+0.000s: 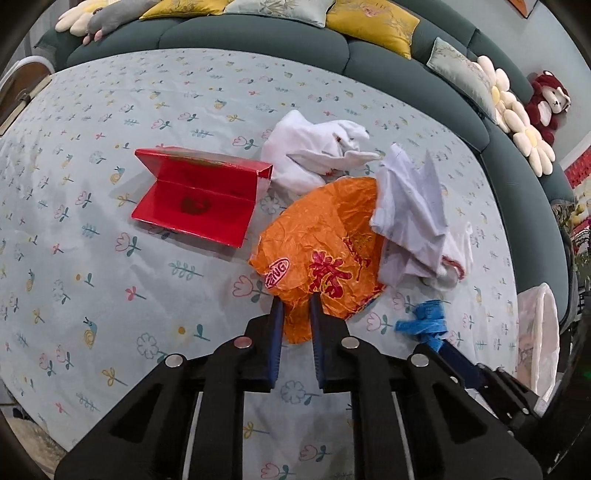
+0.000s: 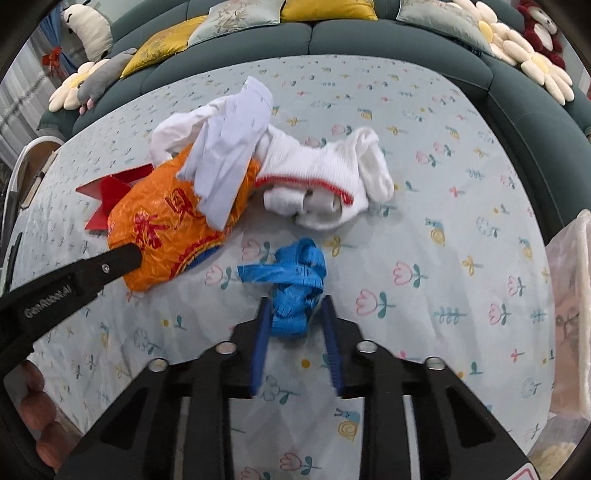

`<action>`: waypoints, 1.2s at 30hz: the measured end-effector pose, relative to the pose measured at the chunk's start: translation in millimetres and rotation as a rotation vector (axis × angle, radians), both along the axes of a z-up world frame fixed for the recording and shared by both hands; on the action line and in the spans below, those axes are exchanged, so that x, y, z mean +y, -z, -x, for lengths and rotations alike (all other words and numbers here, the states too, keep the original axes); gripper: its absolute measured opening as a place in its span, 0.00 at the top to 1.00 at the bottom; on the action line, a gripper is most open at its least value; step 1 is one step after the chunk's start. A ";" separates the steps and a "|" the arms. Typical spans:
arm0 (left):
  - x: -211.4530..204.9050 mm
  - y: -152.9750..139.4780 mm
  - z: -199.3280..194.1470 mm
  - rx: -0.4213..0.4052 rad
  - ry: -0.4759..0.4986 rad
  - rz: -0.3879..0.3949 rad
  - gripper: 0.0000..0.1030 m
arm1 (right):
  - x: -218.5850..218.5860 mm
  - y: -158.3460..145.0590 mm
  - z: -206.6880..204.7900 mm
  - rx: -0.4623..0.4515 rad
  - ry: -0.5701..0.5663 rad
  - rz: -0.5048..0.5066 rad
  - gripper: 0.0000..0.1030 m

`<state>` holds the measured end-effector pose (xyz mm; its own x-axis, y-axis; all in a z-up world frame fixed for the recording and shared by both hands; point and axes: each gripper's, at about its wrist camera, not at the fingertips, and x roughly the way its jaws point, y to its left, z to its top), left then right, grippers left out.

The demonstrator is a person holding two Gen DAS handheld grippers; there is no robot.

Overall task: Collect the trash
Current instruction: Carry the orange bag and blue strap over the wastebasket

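Yellow cushions (image 1: 373,22) and flower pillows (image 1: 517,122) line the sofa (image 1: 258,37).

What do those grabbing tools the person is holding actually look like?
Each is a pair of black plastic tongs with two long, angular arms, blue ribbed pads lining the inner faces of the fingers, and round silver studs on top. The right-hand tongs look the same. Seen from the side, the left one carries small pale lettering and a small screw. No cables show.

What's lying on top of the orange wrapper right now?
A crumpled pale sheet of paper lies over the far part of the orange wrapper. A red carton pokes out behind it. What the wrapper covers beneath itself cannot be seen.
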<state>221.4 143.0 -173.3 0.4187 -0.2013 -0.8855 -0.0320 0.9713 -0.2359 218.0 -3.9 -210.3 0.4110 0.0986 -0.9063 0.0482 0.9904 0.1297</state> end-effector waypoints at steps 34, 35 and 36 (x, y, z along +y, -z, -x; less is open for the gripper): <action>-100.5 -154.2 103.3 -0.325 0.193 0.024 0.89 | -90.3 -139.5 99.4 -0.338 0.124 -0.042 0.83; -110.4 -157.0 105.2 -0.331 0.213 0.024 0.89 | -97.7 -141.5 102.4 -0.344 0.136 -0.040 0.83; -118.2 -158.7 106.9 -0.336 0.228 0.022 0.89 | -103.5 -142.9 105.7 -0.349 0.145 -0.037 0.83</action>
